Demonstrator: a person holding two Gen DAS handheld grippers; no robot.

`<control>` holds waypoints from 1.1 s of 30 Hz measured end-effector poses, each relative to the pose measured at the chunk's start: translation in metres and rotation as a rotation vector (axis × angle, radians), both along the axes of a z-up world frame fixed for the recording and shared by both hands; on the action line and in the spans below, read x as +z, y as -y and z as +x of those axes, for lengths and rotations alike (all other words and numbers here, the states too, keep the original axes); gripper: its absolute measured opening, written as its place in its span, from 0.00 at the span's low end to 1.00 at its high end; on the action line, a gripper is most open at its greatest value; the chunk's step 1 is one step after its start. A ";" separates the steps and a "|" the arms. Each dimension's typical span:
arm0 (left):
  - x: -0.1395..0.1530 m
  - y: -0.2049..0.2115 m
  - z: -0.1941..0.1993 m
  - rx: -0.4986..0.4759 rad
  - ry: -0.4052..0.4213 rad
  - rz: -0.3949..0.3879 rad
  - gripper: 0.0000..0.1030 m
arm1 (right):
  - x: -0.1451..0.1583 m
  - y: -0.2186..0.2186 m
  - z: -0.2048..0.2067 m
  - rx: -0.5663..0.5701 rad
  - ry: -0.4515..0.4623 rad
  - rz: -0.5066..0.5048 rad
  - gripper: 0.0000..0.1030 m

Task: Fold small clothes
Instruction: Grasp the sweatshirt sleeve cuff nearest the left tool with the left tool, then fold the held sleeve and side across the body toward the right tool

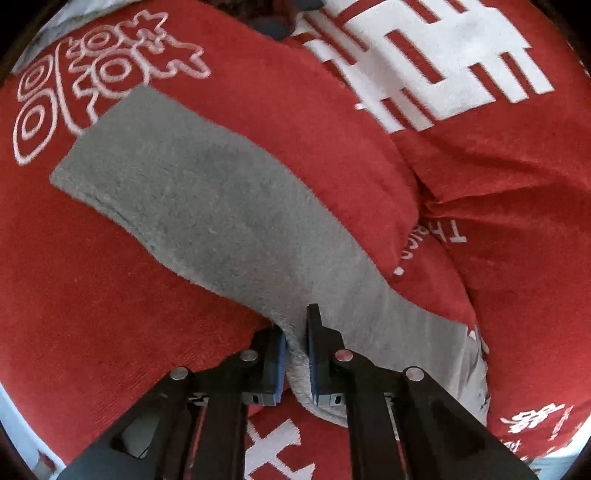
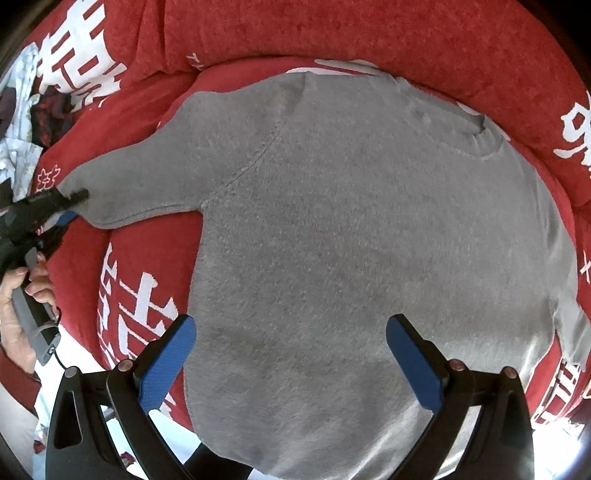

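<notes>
Red bedding [image 2: 369,33] printed with large white characters covers the whole surface, with bolster-like red cushions [image 1: 498,158] along the far side. On it a grey sweater [image 2: 351,240] lies spread flat, one sleeve [image 1: 207,199] stretched out sideways. At that sleeve's cuff the left hand-held gripper [image 1: 295,363] is clamped on the fabric. Over the sweater's lower body, the right hand-held gripper [image 2: 290,360] hovers with blue-padded fingers spread wide apart.

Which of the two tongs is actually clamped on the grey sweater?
The left tongs: shut on the cuff of the grey sweater sleeve. The right tongs hang wide open above the sweater's body, gripping nothing.
</notes>
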State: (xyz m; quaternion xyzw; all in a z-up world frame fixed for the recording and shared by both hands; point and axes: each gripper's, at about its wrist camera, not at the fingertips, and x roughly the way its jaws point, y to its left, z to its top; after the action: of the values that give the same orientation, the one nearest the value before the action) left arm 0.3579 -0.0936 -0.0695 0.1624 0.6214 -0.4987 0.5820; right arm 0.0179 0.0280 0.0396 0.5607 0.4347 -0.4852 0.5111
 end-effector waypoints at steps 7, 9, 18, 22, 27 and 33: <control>0.062 0.011 -0.041 -0.189 0.064 -0.179 0.09 | 0.009 -0.014 -0.008 -0.043 0.017 -0.019 1.00; 0.082 0.016 -0.059 -0.251 0.063 -0.232 0.09 | 0.015 -0.020 -0.015 -0.069 0.021 -0.033 1.00; 0.159 0.026 -0.218 -0.587 0.016 -0.421 0.09 | 0.024 -0.052 -0.087 -0.239 0.043 -0.072 1.00; 0.153 0.011 -0.309 -0.760 -0.011 -0.411 0.09 | 0.026 -0.064 -0.128 -0.316 0.043 -0.081 1.00; 0.107 -0.011 -0.400 -0.923 -0.022 -0.291 0.09 | 0.016 -0.088 -0.179 -0.401 0.032 -0.069 1.00; 0.049 -0.041 -0.451 -1.037 0.080 -0.147 0.14 | -0.012 -0.113 -0.226 -0.467 0.030 -0.018 1.00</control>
State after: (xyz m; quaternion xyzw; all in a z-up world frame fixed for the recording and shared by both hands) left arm -0.0935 -0.0522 -0.0203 0.4265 0.4001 -0.7569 0.2918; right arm -0.2080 0.1411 0.0276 0.6488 0.2813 -0.5854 0.3964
